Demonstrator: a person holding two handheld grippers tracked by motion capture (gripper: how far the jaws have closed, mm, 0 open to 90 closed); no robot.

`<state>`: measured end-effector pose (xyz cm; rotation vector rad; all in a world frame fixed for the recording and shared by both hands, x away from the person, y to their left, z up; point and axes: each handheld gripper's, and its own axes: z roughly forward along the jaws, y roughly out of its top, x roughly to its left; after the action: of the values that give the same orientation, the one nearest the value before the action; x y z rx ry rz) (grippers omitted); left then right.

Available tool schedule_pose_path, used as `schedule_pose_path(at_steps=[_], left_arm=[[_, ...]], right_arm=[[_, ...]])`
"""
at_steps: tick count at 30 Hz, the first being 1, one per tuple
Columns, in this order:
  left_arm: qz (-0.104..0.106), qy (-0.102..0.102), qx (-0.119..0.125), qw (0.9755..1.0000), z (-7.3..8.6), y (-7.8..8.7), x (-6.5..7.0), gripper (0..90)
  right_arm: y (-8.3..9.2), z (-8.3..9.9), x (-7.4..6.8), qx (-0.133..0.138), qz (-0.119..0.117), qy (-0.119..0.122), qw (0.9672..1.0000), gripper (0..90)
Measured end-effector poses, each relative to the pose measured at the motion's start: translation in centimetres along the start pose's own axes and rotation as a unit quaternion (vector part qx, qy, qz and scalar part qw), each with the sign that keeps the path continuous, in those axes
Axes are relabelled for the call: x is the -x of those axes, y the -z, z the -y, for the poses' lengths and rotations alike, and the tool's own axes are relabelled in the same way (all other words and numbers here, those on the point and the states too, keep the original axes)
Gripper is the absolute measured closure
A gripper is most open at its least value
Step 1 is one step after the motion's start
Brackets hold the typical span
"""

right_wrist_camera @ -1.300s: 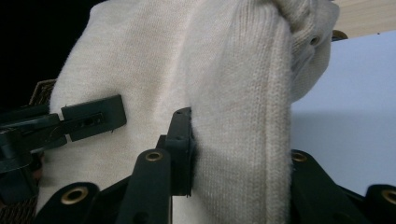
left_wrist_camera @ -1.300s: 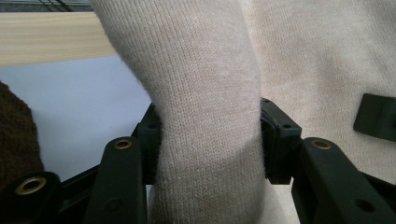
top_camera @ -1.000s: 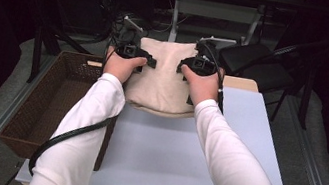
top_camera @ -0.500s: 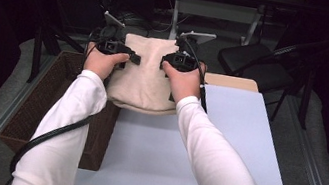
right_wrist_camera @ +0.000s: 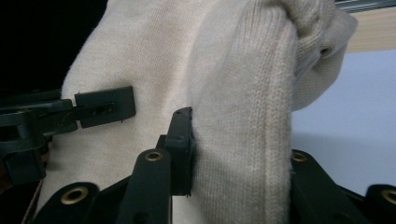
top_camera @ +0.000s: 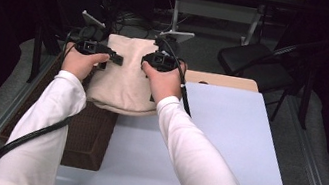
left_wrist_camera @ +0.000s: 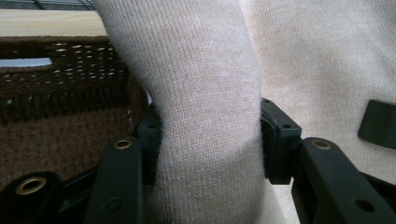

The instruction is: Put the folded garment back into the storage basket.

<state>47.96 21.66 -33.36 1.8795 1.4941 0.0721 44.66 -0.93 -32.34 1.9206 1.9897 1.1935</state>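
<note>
The left gripper point(top_camera: 92, 50) and the right gripper point(top_camera: 160, 62) each pinched a thick fold of the cream knitted cloth point(top_camera: 124, 78), so their jaws were closed on it. The cloth hung between the two grippers, one at each side of it. It sat over the far left corner of the table point(top_camera: 224, 148), partly above the brown basket point(top_camera: 86, 138) beside the table's left edge. Its low end maybe touched the table; that was hard to see
</note>
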Motion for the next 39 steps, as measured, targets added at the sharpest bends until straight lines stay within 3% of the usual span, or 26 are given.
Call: schedule_pose_path(at_steps=[23,39], left_arm=[[-0.012,0.007,-0.003,0.9999,1.9,3.6,-4.7,52.9],[-0.012,0.024,-0.002,0.9996,4.0,5.1,-7.9,53.0]], right_arm=[[-2.2,1.6,-5.5,-0.013,-0.019,0.015,0.9996,67.3],[-3.9,3.5,-8.4,-0.022,-0.028,0.025,0.999,67.3]])
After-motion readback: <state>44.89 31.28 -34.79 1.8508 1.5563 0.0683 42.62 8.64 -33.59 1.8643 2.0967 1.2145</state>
